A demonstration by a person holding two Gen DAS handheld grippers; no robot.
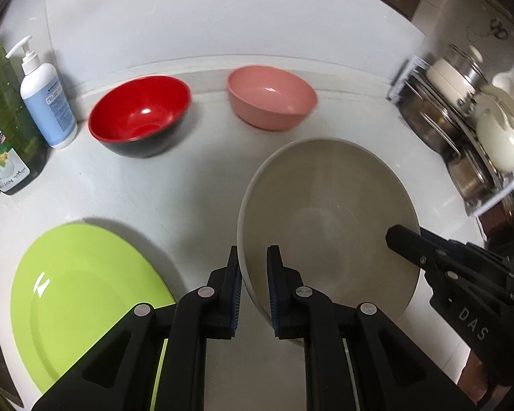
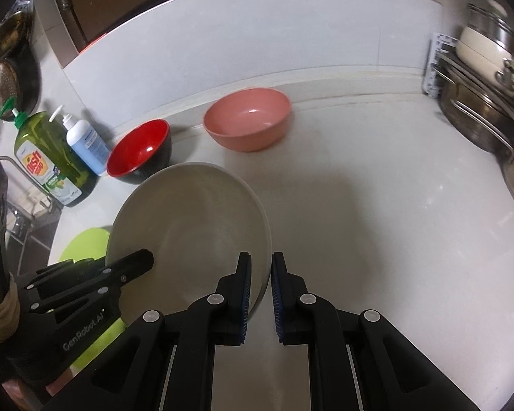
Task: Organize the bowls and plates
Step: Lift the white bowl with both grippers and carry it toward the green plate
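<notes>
Now gripped from both sides, a large grey bowl hangs tilted above the white table: the left hand-held gripper is clamped narrowly over the bowl's near-left rim, one finger inside and one outside, while the right hand-held gripper pinches the opposite rim in the same way. The bowl looks rigid, smooth and probably slippery, perhaps ceramic or melamine, so two rim holds seem the sensible way to carry it; a single hold could let it swing. Just left of the left hand-held gripper, a lime-green plate lies flat on the table, a likely base for stacking, though thin-edged and awkward to lift. Farther ahead stand a red-and-black bowl and, to its right, a pink bowl, well apart and upright near the wall. Both look light and stiff, best taken by the rim. Beyond, to the far left, are two soap bottles.
</notes>
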